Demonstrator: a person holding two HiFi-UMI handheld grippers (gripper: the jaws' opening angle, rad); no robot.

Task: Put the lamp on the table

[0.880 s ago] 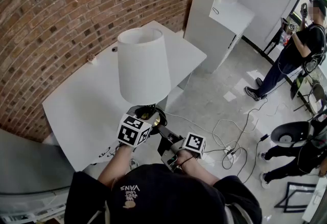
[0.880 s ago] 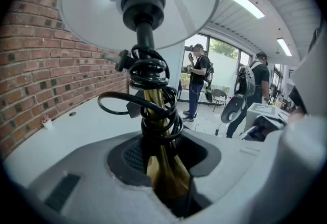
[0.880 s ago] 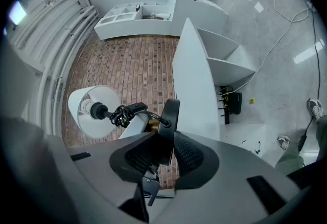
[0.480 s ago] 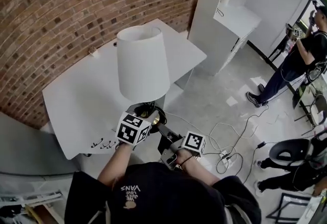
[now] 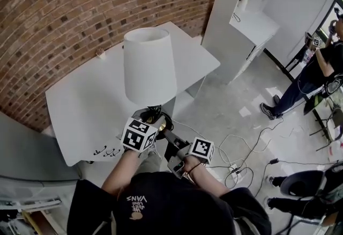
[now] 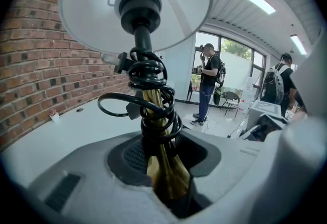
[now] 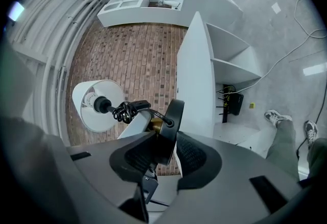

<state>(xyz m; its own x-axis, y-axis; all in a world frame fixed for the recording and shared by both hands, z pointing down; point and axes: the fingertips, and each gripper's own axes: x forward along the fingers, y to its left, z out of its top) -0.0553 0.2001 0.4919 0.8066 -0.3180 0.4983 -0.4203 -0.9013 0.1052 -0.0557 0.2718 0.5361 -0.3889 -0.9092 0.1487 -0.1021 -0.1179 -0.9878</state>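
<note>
The lamp has a white shade [image 5: 150, 67], a brass stem [image 6: 164, 172] with black cord [image 6: 152, 92] coiled round it, and a black round base [image 7: 171, 123]. It stands upright in the air over the front edge of the white table [image 5: 80, 105]. My left gripper [image 5: 152, 119] is shut on the brass stem, which the pads press from both sides in the left gripper view [image 6: 163, 159]. Lower right of it, my right gripper [image 5: 172, 145] is shut on the rim of the black base [image 7: 164, 149]. The shade [image 7: 96, 97] shows from below.
A brick wall runs behind the table, where a small object [image 5: 100, 53] sits near the wall. A white shelf unit [image 5: 244, 19] stands to the right. Cables and a power strip [image 5: 236, 167] lie on the floor. People [image 5: 321, 57] stand at the right.
The lamp stays held by both grippers at about the same height. The view has swung slightly, and the table and shelf unit have drifted right.
</note>
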